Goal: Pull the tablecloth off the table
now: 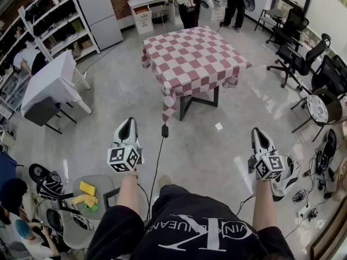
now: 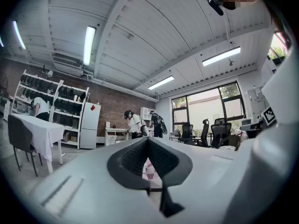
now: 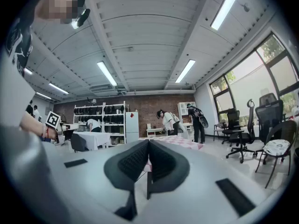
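Grey workshop floor (image 1: 206, 150), square table (image 1: 183, 108) standing mid-room, red-and-white checked tablecloth (image 1: 192, 58) draped over it and hanging down its sides, left claw (image 1: 128, 122) clenched shut on nothing, right claw (image 1: 258, 131) clenched shut too, both well short of the cloth.

Bright, even light from ceiling tube lamps (image 3: 108, 73) and windows (image 3: 246, 74); floor (image 1: 217, 161) glares; fisheye edges curve, darken.

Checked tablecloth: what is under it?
Only dark table legs show below the tablecloth. The tabletop is wholly covered and cannot be seen.
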### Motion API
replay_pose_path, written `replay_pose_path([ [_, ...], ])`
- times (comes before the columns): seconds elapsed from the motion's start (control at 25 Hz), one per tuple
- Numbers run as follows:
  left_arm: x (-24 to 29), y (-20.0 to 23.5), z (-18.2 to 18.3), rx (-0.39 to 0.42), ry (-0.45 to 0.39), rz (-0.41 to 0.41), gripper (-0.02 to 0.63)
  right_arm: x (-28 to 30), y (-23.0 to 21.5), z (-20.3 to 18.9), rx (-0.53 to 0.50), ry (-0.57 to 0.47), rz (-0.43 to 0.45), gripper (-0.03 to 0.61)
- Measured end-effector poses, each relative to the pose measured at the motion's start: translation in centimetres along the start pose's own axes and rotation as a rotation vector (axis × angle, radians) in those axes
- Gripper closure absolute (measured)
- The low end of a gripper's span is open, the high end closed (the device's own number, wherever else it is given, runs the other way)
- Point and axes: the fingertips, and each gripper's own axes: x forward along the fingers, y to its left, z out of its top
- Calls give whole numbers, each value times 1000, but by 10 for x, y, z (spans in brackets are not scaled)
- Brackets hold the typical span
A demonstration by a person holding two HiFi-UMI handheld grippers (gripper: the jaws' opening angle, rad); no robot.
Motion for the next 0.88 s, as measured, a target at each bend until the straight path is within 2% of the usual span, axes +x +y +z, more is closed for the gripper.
replay_pose_path([
  [0.48, 2, 3, 8, 17, -25, -12, 603, 11, 6, 8, -6, -20, 5, 566],
  [0.88, 10, -5, 7, 21, 3, -21, 603, 20, 4, 4, 26, -19, 28, 566],
])
